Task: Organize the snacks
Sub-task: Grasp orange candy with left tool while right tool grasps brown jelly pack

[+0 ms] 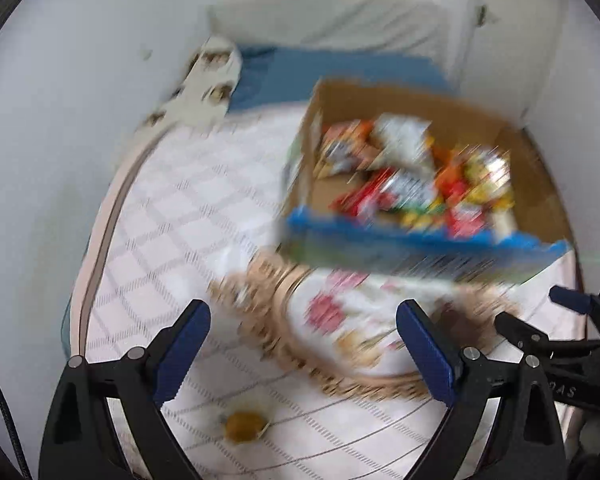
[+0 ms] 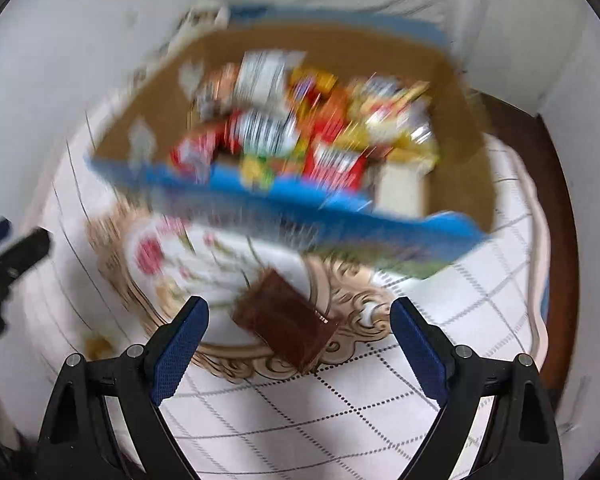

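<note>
A cardboard box (image 1: 420, 240) with a blue front rim holds several bright snack packets (image 1: 412, 172); the right wrist view shows the box (image 2: 260, 196) and its packets (image 2: 292, 120) too. In front of it lies a round floral tray (image 1: 260, 320) with a golden ornate rim. A brown flat packet (image 2: 288, 320) rests on the tray's rim (image 2: 352, 300). My right gripper (image 2: 299, 305) hangs open above that packet, apart from it. My left gripper (image 1: 303, 312) is open over the tray, holding nothing. Both views are motion-blurred.
A white checked cloth (image 1: 188, 208) covers the surface. A small yellow-brown lump (image 1: 244, 426) lies on it near my left fingers. Blue fabric (image 1: 300, 68) and a white cushion (image 1: 324, 20) sit behind the box, by white walls. A dark wooden edge (image 2: 556, 208) runs along the right.
</note>
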A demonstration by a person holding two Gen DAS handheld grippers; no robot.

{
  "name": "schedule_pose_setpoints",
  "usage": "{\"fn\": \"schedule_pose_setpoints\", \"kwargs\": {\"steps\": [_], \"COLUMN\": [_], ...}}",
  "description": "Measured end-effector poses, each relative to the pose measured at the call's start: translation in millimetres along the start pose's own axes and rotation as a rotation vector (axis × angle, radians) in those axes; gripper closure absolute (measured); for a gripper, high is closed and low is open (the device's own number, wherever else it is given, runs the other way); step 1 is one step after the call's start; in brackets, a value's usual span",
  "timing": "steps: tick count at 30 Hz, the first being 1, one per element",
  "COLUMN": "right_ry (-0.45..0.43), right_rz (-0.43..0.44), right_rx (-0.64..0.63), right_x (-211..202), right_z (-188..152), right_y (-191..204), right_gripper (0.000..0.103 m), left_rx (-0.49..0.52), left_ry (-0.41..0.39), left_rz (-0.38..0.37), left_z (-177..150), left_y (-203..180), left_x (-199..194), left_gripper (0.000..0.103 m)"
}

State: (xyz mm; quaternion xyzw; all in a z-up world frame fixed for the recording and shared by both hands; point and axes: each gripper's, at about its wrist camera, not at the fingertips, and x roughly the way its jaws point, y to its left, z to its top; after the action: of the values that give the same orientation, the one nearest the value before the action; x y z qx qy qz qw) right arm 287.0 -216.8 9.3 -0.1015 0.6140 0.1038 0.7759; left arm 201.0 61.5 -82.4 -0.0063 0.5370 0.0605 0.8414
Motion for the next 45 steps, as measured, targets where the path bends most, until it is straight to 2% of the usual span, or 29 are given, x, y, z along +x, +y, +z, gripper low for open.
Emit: {"fn": "schedule_pose_setpoints", "kwargs": {"steps": [5,9,12,15,19,22,26,30,32,34,36,40,45], "right_ry": [0.129,0.200,0.229,0.240,0.273,0.291,0.312,0.331,0.325,0.314,0.290,0.250,0.265], "right_rz": [-0.082,-0.103,-0.057,-0.012,0.107,0.146,0.159,0.157,0.148,0.135,0.107,0.022,0.027], "right_rx": [-0.198,-0.260,-0.165,-0.022,0.129,0.159,0.146,0.141,0.122,0.101,0.076,0.066,0.174], "right_x": [63,97,108,109,108,107,109,117,118,121,122,115,106], "right_z": [-4,-5,-9,-23,-48,-59,-69,-77,-80,-76,-85,-102,-120], "right_y": [29,35,30,24,25,27,30,31,32,36,41,33,-7], "right_gripper": [0.009,0.011,0.031,0.040,0.041,0.041,0.040,0.039,0.039,0.041,0.043,0.043,0.043], "left_rx": [-0.066,-0.127,-0.166,-0.200,-0.210,-0.203,-0.078,-0.075,-0.090,-0.098,-0.093,-0.053,0.004], "left_ry": [0.120,0.184,0.225,0.241,0.277,0.341,0.443,0.527,0.513,0.490,0.491,0.490,0.465], "left_rz": [0.027,0.028,0.044,0.057,0.063,0.038,0.012,-0.046,-0.048,-0.046,-0.055,-0.119,-0.203], "left_z": [-33,-50,-60,-67,-80,-93,-111,-129,-133,-134,-133,-129,-111], "left_y": [27,47,61,76,91,94,76,67,65,62,54,17,-43], "left_x": [41,56,67,70,72,79,105,136,138,134,133,127,123], "left_gripper": [0.008,0.008,0.008,0.008,0.008,0.008,0.008,0.008,0.012,0.035,0.047,0.048,0.048]}}
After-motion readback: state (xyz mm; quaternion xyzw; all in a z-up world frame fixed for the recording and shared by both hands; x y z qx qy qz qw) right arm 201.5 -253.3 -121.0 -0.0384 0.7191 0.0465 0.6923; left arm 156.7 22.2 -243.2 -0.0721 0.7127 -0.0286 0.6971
